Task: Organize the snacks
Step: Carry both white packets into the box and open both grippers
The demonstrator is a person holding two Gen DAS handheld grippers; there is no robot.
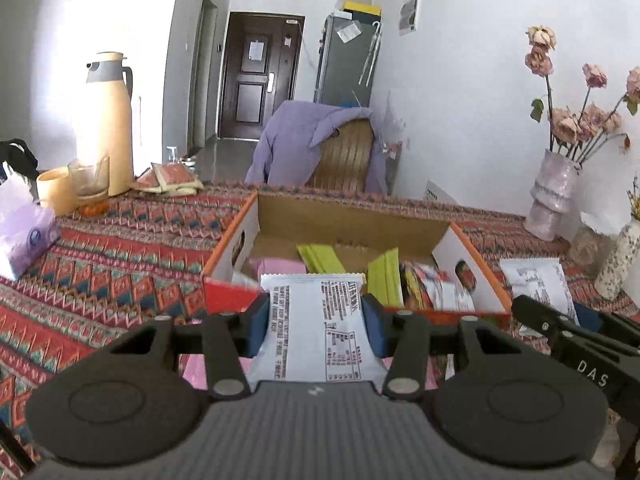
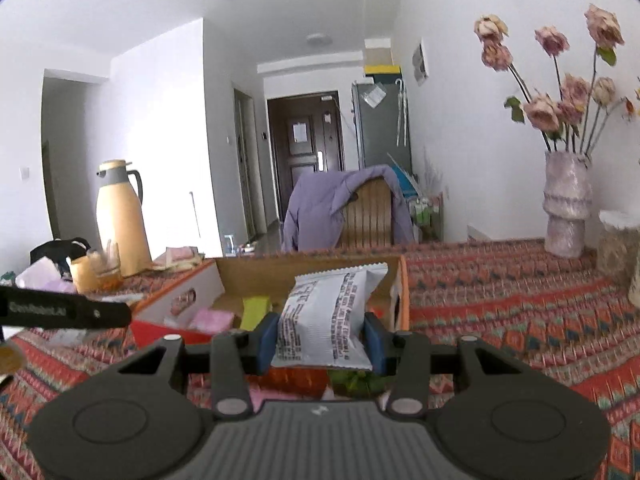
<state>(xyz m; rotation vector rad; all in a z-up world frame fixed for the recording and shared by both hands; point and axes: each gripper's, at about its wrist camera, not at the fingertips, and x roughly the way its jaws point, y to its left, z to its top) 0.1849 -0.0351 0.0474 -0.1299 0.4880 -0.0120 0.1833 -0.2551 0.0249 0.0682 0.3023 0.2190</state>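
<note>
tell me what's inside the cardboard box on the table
In the cardboard box: green packets, a pink packet and colourful wrappers at its right end. The white packet in the left gripper hides the box's near middle.

Both my grippers are closed on a packet, raised and pointing a little downward.

My left gripper (image 1: pixel 316 320) presses its blue pads (image 1: pixel 260 330) against the two sides of a white snack packet (image 1: pixel 316 332). My right gripper (image 2: pixel 322 338) clamps a second white packet (image 2: pixel 328 320) in the same way between its own pads (image 2: pixel 375 344). The right gripper's black finger shows at the right edge of the left wrist view.
</note>
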